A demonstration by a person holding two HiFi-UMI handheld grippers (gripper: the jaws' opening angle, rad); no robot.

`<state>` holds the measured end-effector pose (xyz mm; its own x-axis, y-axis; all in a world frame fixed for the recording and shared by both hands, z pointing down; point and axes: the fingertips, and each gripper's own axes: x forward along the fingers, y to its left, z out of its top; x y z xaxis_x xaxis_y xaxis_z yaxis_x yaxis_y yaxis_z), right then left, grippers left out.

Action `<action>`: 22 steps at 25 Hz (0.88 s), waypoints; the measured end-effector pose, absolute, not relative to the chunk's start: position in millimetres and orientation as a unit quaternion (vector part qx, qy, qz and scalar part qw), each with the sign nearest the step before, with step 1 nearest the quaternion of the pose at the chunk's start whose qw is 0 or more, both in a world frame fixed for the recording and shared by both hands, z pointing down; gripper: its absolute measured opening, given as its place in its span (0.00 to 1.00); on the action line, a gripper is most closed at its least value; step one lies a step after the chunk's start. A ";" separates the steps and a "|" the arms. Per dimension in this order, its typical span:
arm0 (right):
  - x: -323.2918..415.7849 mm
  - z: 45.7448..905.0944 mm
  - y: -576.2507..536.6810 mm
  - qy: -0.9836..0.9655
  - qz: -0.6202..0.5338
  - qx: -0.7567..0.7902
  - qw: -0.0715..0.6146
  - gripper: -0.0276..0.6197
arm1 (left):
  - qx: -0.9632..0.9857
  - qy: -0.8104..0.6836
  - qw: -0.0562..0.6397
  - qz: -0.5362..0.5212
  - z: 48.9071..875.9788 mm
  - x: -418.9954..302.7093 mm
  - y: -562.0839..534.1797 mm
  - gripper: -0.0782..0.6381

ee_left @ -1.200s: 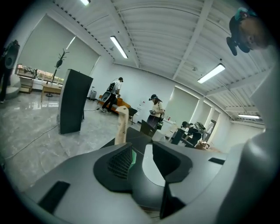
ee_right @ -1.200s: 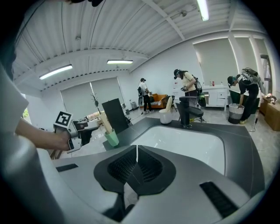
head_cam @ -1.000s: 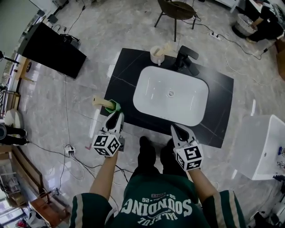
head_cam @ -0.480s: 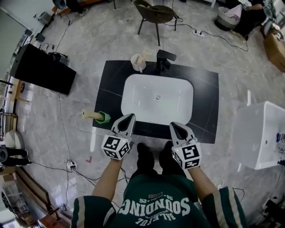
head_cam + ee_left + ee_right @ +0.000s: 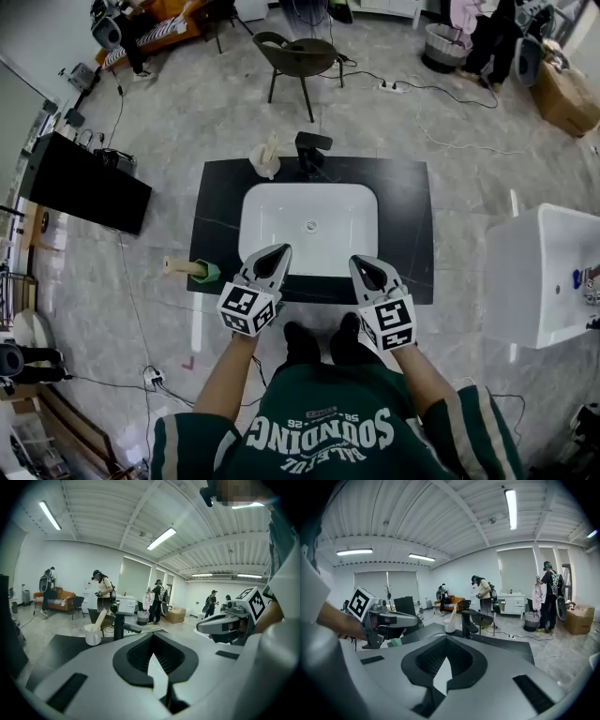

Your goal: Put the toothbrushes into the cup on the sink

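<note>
A white cup (image 5: 264, 163) with a cream toothbrush (image 5: 271, 147) upright in it stands at the back left of the black counter (image 5: 405, 216), beside the black faucet (image 5: 309, 150). Another toothbrush, cream with a green end (image 5: 192, 269), lies at the counter's front left corner and sticks out over the edge. My left gripper (image 5: 273, 257) is shut and empty over the front rim of the white sink (image 5: 309, 225), to the right of that toothbrush. My right gripper (image 5: 363, 269) is level with it, also shut and empty. In the left gripper view the cup (image 5: 93, 634) is far ahead.
A dark chair (image 5: 295, 56) stands behind the counter. A black panel (image 5: 89, 183) lies on the floor to the left, and a second white basin (image 5: 539, 272) stands at the right. Cables run over the floor. Several people stand at the back of the room.
My left gripper has moved right, away from the green-ended toothbrush, which stays on the counter corner. Its jaws have shut on nothing. Both grippers have risen, and the head view has pulled back.
</note>
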<state>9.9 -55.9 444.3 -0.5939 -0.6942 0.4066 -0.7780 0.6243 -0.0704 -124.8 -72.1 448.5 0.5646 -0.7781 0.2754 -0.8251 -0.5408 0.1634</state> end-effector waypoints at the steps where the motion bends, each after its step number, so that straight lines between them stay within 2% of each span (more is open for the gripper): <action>1: 11.8 439.5 -58.1 -0.886 0.117 0.416 0.169 0.10 | 0.875 -0.457 0.138 0.085 446.0 -121.3 -74.6 0.12; 7: 28.9 423.4 -61.3 -0.889 0.107 0.417 0.156 0.10 | 0.878 -0.457 0.115 0.082 428.0 -103.0 -83.3 0.12; 13: 44.2 413.7 -66.9 -0.892 0.097 0.419 0.141 0.10 | 0.872 -0.467 0.121 0.076 423.3 -92.1 -78.8 0.12; 22: 37.1 403.4 -68.7 -0.899 0.097 0.407 0.130 0.10 | 0.870 -0.474 0.112 0.077 410.6 -92.1 -77.9 0.12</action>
